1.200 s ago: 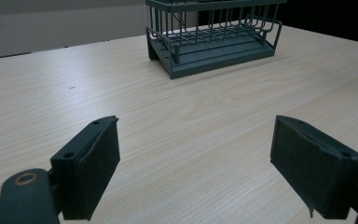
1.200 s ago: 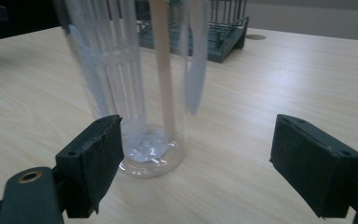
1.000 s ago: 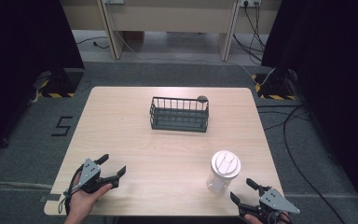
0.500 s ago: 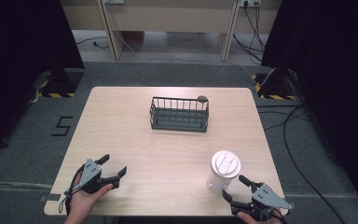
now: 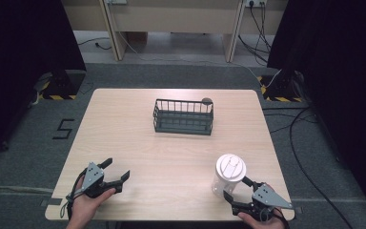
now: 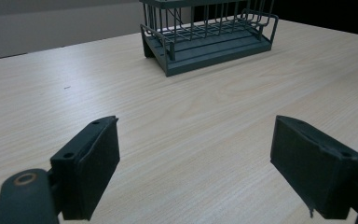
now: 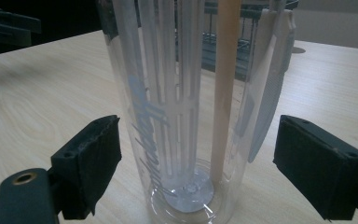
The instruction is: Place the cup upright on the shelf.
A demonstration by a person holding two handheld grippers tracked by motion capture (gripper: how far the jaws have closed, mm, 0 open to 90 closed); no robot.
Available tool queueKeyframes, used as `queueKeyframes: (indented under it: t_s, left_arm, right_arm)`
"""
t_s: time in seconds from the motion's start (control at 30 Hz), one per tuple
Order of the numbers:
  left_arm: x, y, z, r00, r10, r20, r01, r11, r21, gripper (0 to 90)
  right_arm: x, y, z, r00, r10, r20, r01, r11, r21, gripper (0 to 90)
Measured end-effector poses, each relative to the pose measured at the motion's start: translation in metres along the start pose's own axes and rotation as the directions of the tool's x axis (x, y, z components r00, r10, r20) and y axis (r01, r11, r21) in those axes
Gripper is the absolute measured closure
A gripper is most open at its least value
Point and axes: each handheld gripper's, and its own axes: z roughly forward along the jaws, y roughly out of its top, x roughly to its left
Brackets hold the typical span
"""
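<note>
Nothing is grasped yet — the right gripper (image 5: 237, 190), wide open, brackets the clear tumbler (image 5: 228, 174) at five o'clock on the worktop (image 5: 124, 124), while the left gripper (image 5: 116, 171) sits open and empty at seven — the wire basket (image 5: 184, 116) untouched.

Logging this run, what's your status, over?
Left tool open, idle over table. Right tool open, jaws flanking clear tumbler, not gripping. Wire basket sits beyond, nothing blocking.

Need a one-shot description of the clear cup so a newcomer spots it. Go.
Start at the light wooden table, then go to its near right corner, well in front of the dark wire basket. The clear tumbler stands upright there, before the right tongs; it alone is see-through with a white lid.
</note>
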Motion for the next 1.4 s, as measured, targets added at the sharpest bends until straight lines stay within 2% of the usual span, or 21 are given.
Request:
queueKeyframes:
  t_s: [0.2, 0.4, 0.63, 0.9, 1.4]
  left_arm:
    - [0.0, 0.0, 0.0, 1.0, 0.002, 0.002, -0.002, 1.0, 0.002, 15.1]
    - [0.0, 0.0, 0.0, 1.0, 0.0, 0.004, 0.0, 1.0, 0.002, 15.1]
    - [0.0, 0.0, 0.001, 1.0, -0.004, 0.007, 0.004, 1.0, 0.004, 15.1]
    - [0.0, 0.0, 0.001, 1.0, -0.004, 0.007, 0.004, 1.0, 0.004, 15.2]
    - [0.0, -0.001, 0.001, 1.0, -0.004, 0.005, 0.004, 1.0, 0.006, 15.7]
  right_arm:
    - [0.0, 0.001, 0.008, 1.0, -0.005, -0.003, 0.005, 1.0, 0.012, 14.9]
    - [0.001, 0.004, 0.018, 0.9994, -0.031, -0.014, 0.031, 0.999, 0.023, 14.7]
    - [0.001, 0.007, 0.028, 0.9988, -0.047, -0.014, 0.047, 0.999, 0.012, 15.7]
    - [0.001, 0.006, 0.029, 0.9988, -0.045, -0.02, 0.045, 0.999, 0.003, 17.8]
    - [0.001, 0.012, 0.03, 0.998, -0.056, -0.028, 0.057, 0.998, 0.022, 18.4]
